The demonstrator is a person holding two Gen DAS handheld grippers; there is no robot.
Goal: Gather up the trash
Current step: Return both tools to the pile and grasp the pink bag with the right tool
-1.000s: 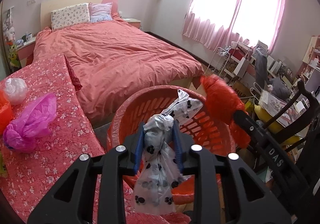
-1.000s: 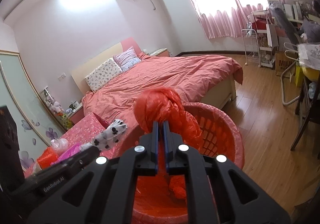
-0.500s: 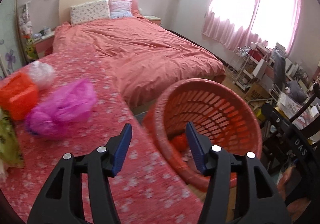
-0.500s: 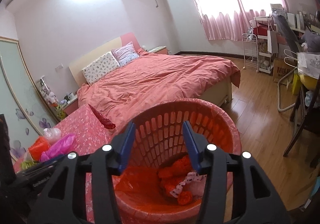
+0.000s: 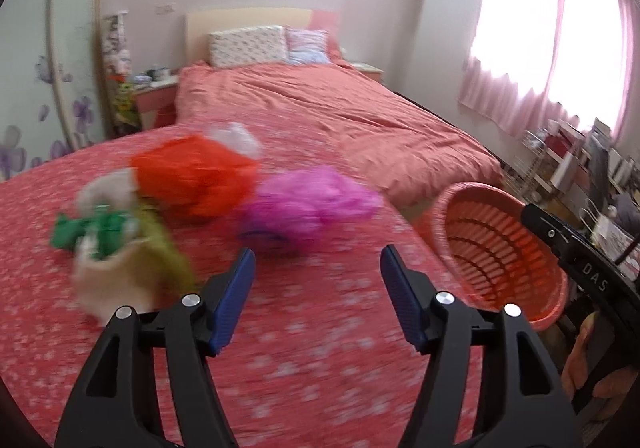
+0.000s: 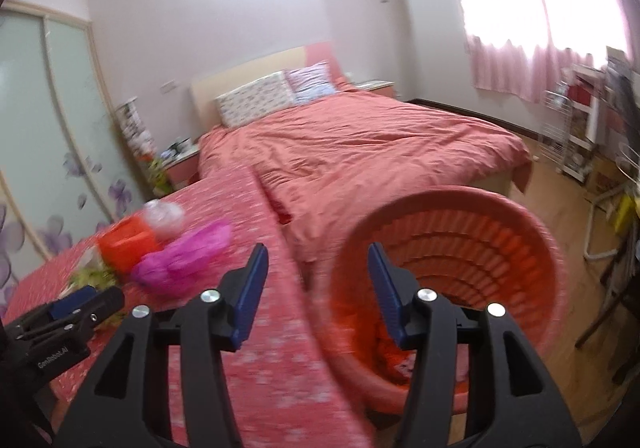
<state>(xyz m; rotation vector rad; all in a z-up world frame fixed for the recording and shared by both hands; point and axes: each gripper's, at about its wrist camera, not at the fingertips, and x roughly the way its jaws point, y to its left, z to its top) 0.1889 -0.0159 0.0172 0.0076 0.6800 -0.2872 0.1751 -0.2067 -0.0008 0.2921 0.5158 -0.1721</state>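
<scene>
Both views have swung left off the basket (image 6: 452,272) toward the floral-covered bench (image 5: 320,328); left tool (image 5: 318,296) and right tool (image 6: 314,288) gape wide, holding nothing. On the bench, left to right: green-and-beige bag (image 5: 116,248), orange bag (image 5: 196,179), magenta bag (image 5: 312,203); bed (image 5: 328,115) behind, basket beside the bench's right edge, holding dropped trash.

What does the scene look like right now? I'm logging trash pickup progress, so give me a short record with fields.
left gripper: open, holding nothing, over the floral tablecloth
right gripper: open, holding nothing, near the basket's rim
basket: red slatted laundry basket beside the table, with red and spotted trash at its bottom
trash left on table: magenta plastic bag, orange plastic bag, clear plastic wad, green and yellowish bundle
nearest trash to left gripper: magenta plastic bag
image quality: motion-blurred, fine detail unclear
</scene>
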